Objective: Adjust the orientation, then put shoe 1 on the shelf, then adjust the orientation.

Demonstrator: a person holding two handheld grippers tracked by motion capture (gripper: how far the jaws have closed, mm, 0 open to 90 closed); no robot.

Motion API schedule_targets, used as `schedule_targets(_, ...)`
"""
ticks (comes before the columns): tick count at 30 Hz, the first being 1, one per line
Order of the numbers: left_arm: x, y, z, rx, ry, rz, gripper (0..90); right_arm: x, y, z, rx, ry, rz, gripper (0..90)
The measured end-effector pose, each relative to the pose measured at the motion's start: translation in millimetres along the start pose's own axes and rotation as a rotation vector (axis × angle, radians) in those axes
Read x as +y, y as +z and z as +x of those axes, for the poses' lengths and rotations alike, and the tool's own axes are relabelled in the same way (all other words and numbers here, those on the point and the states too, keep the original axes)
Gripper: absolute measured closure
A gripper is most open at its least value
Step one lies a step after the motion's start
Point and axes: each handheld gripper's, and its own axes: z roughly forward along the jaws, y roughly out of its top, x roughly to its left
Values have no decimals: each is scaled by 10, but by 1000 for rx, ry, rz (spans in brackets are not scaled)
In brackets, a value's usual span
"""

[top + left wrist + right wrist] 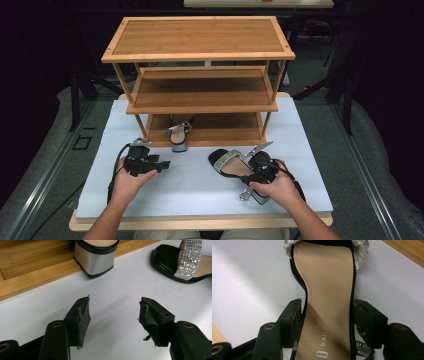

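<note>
The worktop (pixel 200 185) is white and carries a three-tier wooden rack (pixel 200 75) at its far side. On the rack's bottom shelf (pixel 225 132) stands one sandal (pixel 179 136), its silver block heel at the shelf's front edge and its toe pointing to the back. The left gripper view shows that heel (pixel 96 261) close up, resting on the wooden lip just above the white surface.

A second sandal (pixel 239 167) lies on the worktop in front of the rack, right of centre, with its glittering toe strap (pixel 226 159) pointing left and its heel under the person's right hand (pixel 277 187). The right tongs (pixel 327 315) straddle this sandal at the narrow waist of the sole: one jaw sits against each edge of the tan insole, so the tongs are closed onto the shoe.

The left tongs (pixel 113 315) rest low over the bare worktop to the left, near the shelf's front edge, held in the left hand (pixel 131 181). Their jaws stand wide apart with nothing between them, well short of both sandals.
</note>
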Motion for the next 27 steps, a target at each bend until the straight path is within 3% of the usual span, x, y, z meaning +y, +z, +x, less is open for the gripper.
schedule_targets(4,4,1,-5,-2,-2,2,413,52,19,-15,-9,-12,12,408)
schedule_targets(8,2,-1,-1,-1,0,3,413,118,48,-55,20,-33,26,407)
schedule_targets(9,2,-1,2,-2,0,1,413,132,48,-65,37,-39,37,405)
schedule_targets(17,-3,-1,2,-3,1,2,413,233,34,-23,11,-99,131,393)
schedule_targets(23,-4,0,-7,-7,1,0,413,290,29,-14,9,-102,221,384)
schedule_targets(27,-4,2,-5,-6,1,4,413,304,44,-34,15,-83,231,383)
